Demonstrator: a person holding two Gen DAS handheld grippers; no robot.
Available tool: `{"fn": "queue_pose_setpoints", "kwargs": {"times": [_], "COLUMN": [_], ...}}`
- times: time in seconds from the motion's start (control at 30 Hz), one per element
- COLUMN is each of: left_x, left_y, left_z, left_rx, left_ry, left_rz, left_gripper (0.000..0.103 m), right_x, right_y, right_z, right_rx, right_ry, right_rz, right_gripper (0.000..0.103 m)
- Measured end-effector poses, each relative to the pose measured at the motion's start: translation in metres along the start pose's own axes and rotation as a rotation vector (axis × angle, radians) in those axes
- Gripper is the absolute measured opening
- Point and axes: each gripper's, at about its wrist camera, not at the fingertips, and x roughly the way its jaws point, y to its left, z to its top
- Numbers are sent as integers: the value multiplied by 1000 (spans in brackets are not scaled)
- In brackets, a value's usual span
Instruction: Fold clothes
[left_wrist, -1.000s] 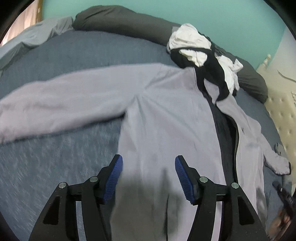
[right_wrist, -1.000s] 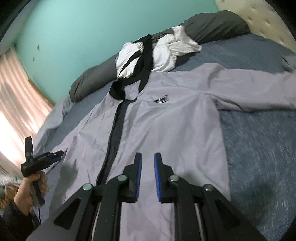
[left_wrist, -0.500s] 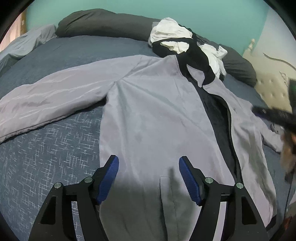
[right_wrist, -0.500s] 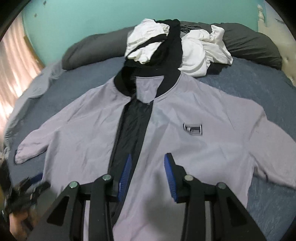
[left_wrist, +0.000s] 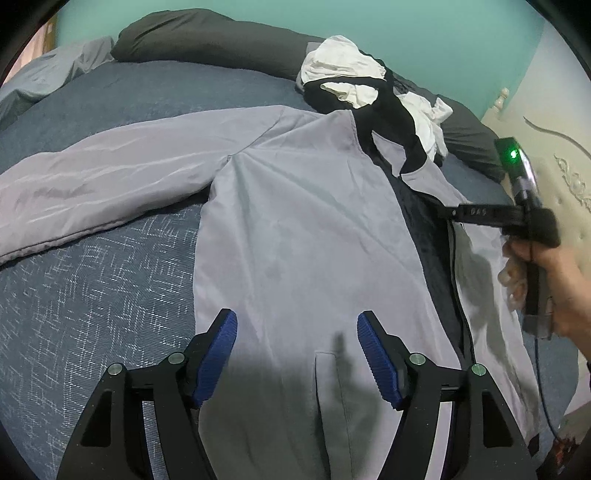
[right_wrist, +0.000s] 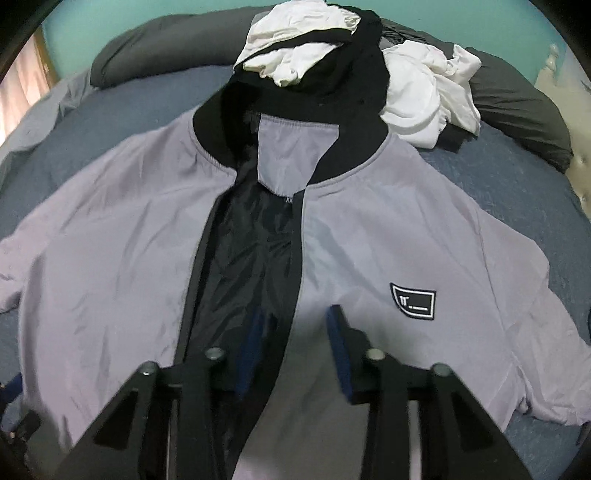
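Hovering over the grey jacket (left_wrist: 303, 229): left gripper (left_wrist: 297, 354) wide, empty; right gripper (right_wrist: 295, 332) narrower, closing, empty

Lilac-grey jacket (right_wrist: 369, 229), black collar; blue-flecked bedspread (left_wrist: 92, 266)

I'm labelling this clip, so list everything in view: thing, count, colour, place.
jacket: one, lilac-grey with black collar and lining, spread flat and unzipped on the bed
chest patch: one, black and white, on the jacket front
clothes pile: one heap, white and black, beyond the collar
bolster pillow: one, dark grey, along the far edge
bedcover: one, blue
wall: teal, behind the bed
headboard: cream, tufted
left gripper: open, above the hem
right gripper: jaws closing, nothing between them, over the zip opening
hand: holding the right gripper
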Motion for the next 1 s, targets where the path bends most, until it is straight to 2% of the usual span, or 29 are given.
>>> {"fn": "queue_pose_setpoints", "kwargs": {"times": [0.13,0.23,0.4,0.57,0.67,0.77,0.9,1.0], "left_x": [1,1,3,4,5,6,5,4], "left_y": [2,2,2,2,2,3,4,5], "left_z": [-1,-1,-2,-1,-1,-1,-1,0], "left_rx": [-7,-8,-18,-20,-21,-23,-27,-34], "left_ry": [5,5,12,13,14,15,12,8], "left_rz": [-4,-5,-16,-18,-19,-20,-19,-21], "left_gripper": [72,72,72,72,72,72,72,72], "right_x": [4,2,3,21,26,19,5,1], "right_y": [3,4,6,8,11,7,8,10], "right_z": [-1,-3,-5,-2,-1,-1,10,22], "right_rx": [-37,-52,-62,-20,-19,46,93,145], "right_ry": [-4,-18,-17,33,46,39,-17,-42], "right_rz": [-12,8,116,111,125,266,364,433], "right_gripper": [16,14,12,12,19,22,27,41]}}
